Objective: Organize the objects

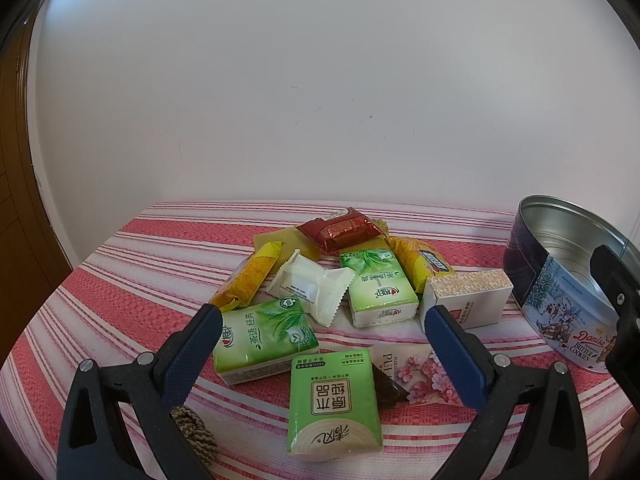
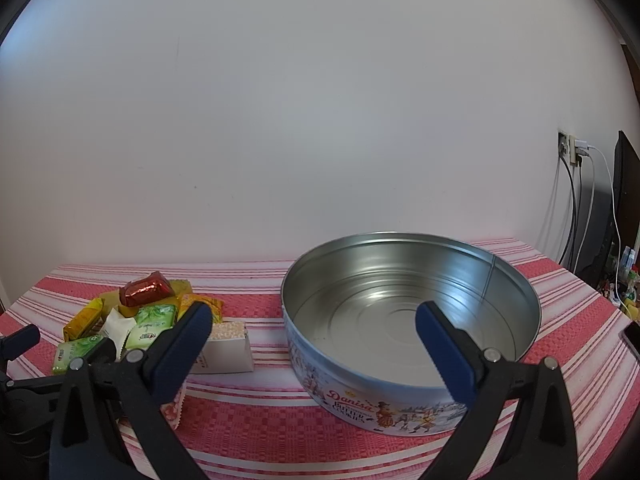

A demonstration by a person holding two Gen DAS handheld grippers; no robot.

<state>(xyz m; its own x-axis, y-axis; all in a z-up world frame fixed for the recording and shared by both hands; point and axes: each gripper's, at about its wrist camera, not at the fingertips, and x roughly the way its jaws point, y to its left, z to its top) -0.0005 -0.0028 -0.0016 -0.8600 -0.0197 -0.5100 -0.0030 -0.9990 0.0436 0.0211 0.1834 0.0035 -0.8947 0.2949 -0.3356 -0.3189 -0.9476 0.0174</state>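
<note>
A pile of small packs lies on the red-striped tablecloth (image 1: 100,280): three green tissue packs (image 1: 334,400) (image 1: 264,340) (image 1: 378,286), a white wrapped snack (image 1: 310,286), yellow snack packs (image 1: 248,280), a red foil pack (image 1: 342,228), a white box (image 1: 466,300) and a pink flowered packet (image 1: 420,372). My left gripper (image 1: 322,320) is open and empty above the pile. An empty round Danisa cookie tin (image 2: 400,400) stands to the right. My right gripper (image 2: 312,316) is open and empty, just in front of the tin's rim.
A woven cord ball (image 1: 196,432) lies near my left finger. A white wall stands behind the table. Cables and a socket (image 2: 568,152) hang at the far right. A dark phone (image 2: 632,336) lies at the table's right edge.
</note>
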